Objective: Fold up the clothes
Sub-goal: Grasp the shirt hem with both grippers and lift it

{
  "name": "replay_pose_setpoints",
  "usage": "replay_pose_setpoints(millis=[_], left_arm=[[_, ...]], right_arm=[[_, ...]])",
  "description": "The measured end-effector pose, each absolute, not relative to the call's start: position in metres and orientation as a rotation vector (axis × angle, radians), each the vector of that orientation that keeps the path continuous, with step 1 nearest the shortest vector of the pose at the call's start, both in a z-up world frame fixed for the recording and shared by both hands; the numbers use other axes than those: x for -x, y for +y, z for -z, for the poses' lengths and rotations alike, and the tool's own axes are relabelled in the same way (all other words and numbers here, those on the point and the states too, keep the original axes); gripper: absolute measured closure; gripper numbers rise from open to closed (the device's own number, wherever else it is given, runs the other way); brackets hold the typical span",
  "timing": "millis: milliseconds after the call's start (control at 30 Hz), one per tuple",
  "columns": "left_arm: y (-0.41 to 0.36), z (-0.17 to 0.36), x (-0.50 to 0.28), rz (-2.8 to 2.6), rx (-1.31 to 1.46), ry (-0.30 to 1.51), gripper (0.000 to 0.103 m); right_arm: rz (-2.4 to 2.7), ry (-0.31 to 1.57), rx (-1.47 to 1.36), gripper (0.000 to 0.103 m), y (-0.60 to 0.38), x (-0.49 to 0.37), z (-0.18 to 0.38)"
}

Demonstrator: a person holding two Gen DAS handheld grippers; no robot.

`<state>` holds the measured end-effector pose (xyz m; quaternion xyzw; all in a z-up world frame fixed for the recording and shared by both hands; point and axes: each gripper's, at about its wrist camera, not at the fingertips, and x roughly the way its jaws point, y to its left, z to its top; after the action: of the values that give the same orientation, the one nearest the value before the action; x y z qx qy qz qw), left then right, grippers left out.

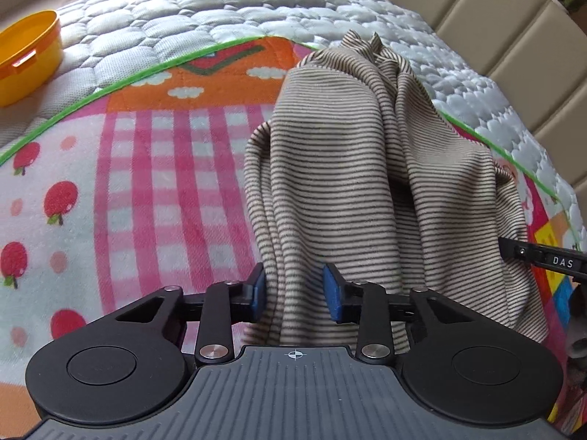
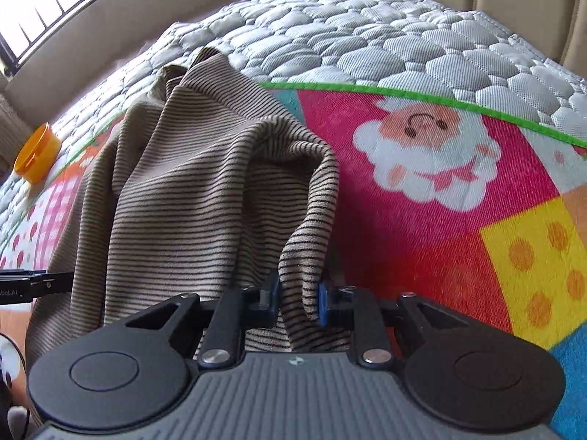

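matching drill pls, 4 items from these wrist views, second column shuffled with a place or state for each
1. striped garment
2. yellow tub
3. left gripper
4. Santa print

A. on the quilted mattress, past the blanket's green edge
B. draped over the colourful blanket, bunched into folds
C. flat on the blanket, right of the garment
D. pads apart, cloth lying between them

Pairs: 1-B, 2-A, 3-D, 4-C

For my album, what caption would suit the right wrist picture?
Right gripper pinching a fold of striped garment above a colourful Santa blanket.
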<state>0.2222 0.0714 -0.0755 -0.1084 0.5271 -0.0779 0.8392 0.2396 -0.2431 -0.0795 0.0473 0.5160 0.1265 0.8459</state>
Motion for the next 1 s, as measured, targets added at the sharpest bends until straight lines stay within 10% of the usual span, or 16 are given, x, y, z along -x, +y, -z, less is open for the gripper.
replay_pose_setpoints(millis=[267, 500, 1000], left_arm=[[0.044, 0.066, -0.150, 0.323, 0.215, 1.312, 0.071], [0.064, 0.015, -0.120, 0.301, 0.270, 1.127, 0.017], [-0.030, 0.049, -0.132, 0.225, -0.260, 1.110, 0.019]], right_arm=[[-0.289, 1.229, 0.032, 0.084, -0.243, -0.161, 0.064], [-0.193, 0.936, -0.255, 0.072, -0.268, -0.140, 0.012], [-0.209, 0.916, -0.321, 0.058, -0.265, -0.138, 0.034]])
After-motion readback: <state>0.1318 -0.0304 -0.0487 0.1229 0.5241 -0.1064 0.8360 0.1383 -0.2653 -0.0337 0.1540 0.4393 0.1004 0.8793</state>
